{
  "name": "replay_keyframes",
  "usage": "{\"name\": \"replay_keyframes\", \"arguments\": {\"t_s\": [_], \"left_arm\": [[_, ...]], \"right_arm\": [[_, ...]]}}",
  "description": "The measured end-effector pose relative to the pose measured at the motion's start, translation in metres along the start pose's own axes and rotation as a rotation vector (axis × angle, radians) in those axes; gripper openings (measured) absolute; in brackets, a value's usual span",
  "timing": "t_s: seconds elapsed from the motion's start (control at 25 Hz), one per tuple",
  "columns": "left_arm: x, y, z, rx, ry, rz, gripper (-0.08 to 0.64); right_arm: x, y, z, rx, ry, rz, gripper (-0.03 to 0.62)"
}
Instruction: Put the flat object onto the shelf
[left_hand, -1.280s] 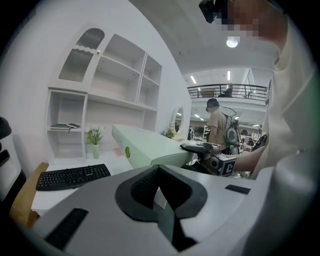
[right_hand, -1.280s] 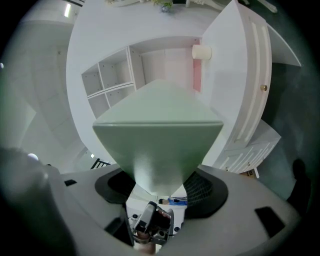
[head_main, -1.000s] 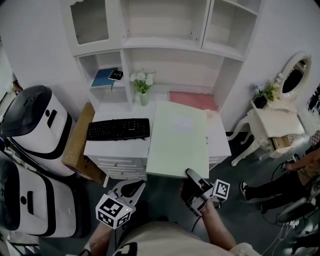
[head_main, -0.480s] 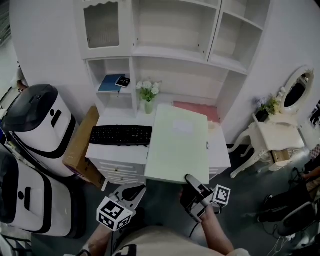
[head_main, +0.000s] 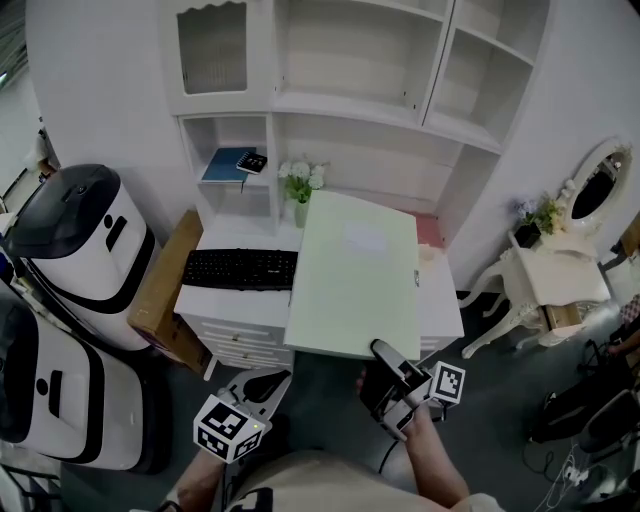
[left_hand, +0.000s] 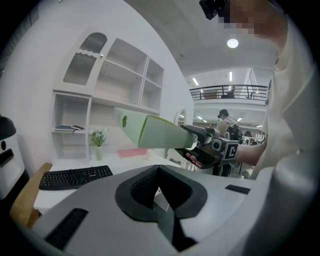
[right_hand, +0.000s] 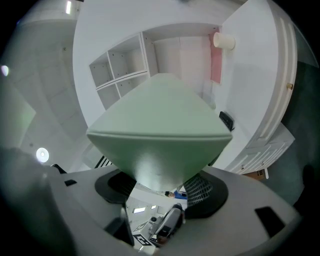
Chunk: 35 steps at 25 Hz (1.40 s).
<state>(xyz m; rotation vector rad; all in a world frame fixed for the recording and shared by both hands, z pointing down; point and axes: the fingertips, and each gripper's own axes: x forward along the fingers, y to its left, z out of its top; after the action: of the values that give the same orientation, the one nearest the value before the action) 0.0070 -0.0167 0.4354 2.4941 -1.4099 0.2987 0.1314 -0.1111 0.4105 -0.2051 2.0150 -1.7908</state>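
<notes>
A large flat pale-green folder (head_main: 355, 275) is held by its near edge in my right gripper (head_main: 385, 352), whose jaws are shut on it. It stretches out over the white desk (head_main: 440, 300), and its far end points at the white shelf unit (head_main: 350, 105). The right gripper view shows the folder (right_hand: 160, 125) wedged between the pads and the shelf compartments (right_hand: 125, 65) beyond. My left gripper (head_main: 268, 378) hangs low in front of the desk, shut and holding nothing. In its own view, the folder (left_hand: 150, 132) and the right gripper (left_hand: 200, 145) cross above it.
A black keyboard (head_main: 240, 268), a flower vase (head_main: 300, 190) and a pink sheet (head_main: 428, 230) lie on the desk. A blue book (head_main: 228, 163) sits in a left cubby. Two white-and-black machines (head_main: 75, 240) and a cardboard panel (head_main: 165, 290) stand left, a small dressing table (head_main: 555, 280) right.
The folder's far end has come up a little toward the shelf unit, and the head view has tilted upward. My left gripper has stayed where it was.
</notes>
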Motion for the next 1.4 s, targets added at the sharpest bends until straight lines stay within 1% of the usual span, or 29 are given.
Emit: {"name": "replay_keyframes", "arguments": {"t_s": [0.12, 0.28, 0.72, 0.84, 1.0, 1.2, 1.4], "left_arm": [[0.000, 0.002, 0.001, 0.002, -0.003, 0.001, 0.014], [0.001, 0.002, 0.001, 0.006, -0.007, -0.004, 0.013], [0.008, 0.012, 0.002, 0.000, -0.013, -0.038, 0.014], [0.014, 0.018, 0.003, -0.003, -0.007, -0.065, 0.013], [0.023, 0.026, 0.011, 0.016, -0.018, -0.092, 0.012], [0.024, 0.042, 0.015, 0.024, -0.024, -0.101, 0.013], [0.024, 0.060, 0.013, 0.006, -0.018, -0.103, 0.013]], "right_arm": [[0.004, 0.007, 0.000, -0.001, 0.003, 0.014, 0.298], [0.007, 0.014, 0.000, -0.028, 0.016, 0.010, 0.298], [0.026, 0.042, 0.002, -0.057, 0.022, 0.044, 0.298], [0.034, 0.049, 0.006, -0.076, 0.022, 0.046, 0.298], [0.043, 0.054, 0.007, -0.082, 0.017, 0.053, 0.298], [0.056, 0.057, 0.009, -0.085, 0.005, 0.052, 0.298], [0.074, 0.064, 0.013, -0.099, 0.005, 0.067, 0.298]]}}
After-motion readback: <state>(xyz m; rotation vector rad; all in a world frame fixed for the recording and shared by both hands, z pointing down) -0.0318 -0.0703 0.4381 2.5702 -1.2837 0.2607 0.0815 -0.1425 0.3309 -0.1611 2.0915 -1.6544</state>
